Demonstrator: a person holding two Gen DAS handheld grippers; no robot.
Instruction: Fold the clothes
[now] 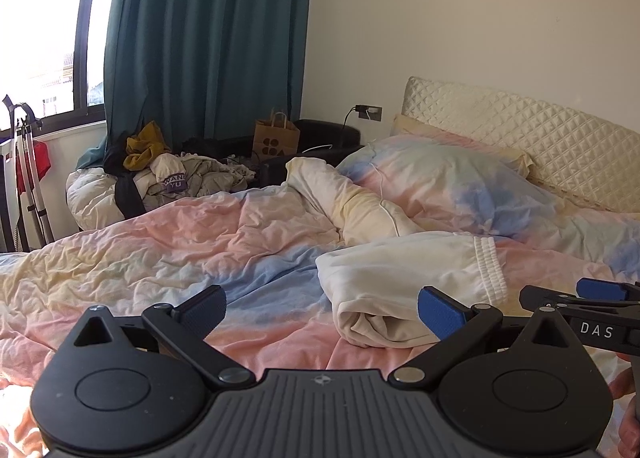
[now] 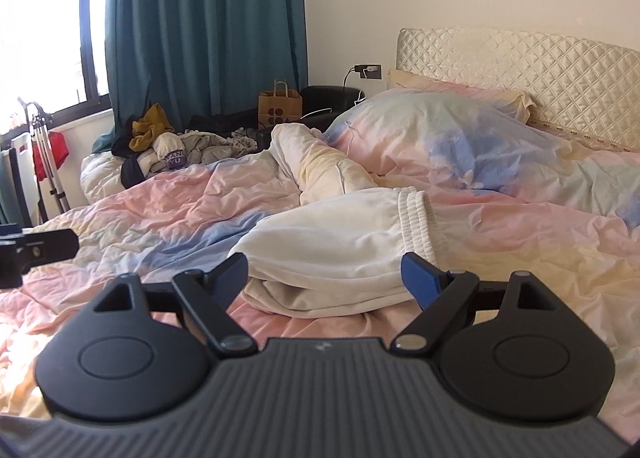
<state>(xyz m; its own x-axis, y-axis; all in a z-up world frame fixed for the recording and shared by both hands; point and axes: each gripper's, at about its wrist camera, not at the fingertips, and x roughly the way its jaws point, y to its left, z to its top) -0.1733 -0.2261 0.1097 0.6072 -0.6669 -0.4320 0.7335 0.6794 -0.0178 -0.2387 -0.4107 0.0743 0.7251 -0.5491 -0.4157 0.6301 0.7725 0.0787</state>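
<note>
A cream-white pair of pants (image 1: 404,282) lies partly folded on the pastel duvet (image 1: 180,242), its ribbed waistband to the right and one leg stretching back toward the pillow. It also shows in the right wrist view (image 2: 332,250). My left gripper (image 1: 320,312) is open and empty, just left of the folded pants. My right gripper (image 2: 324,278) is open and empty, its fingers either side of the pants' near edge, a little short of it. The right gripper also shows in the left wrist view (image 1: 580,306).
A pastel pillow (image 2: 440,138) and quilted headboard (image 2: 520,70) are at the back right. A heap of clothes (image 1: 160,174) lies on a white cushion beyond the bed's left side. A paper bag (image 1: 276,138), teal curtain (image 1: 208,38) and window stand behind.
</note>
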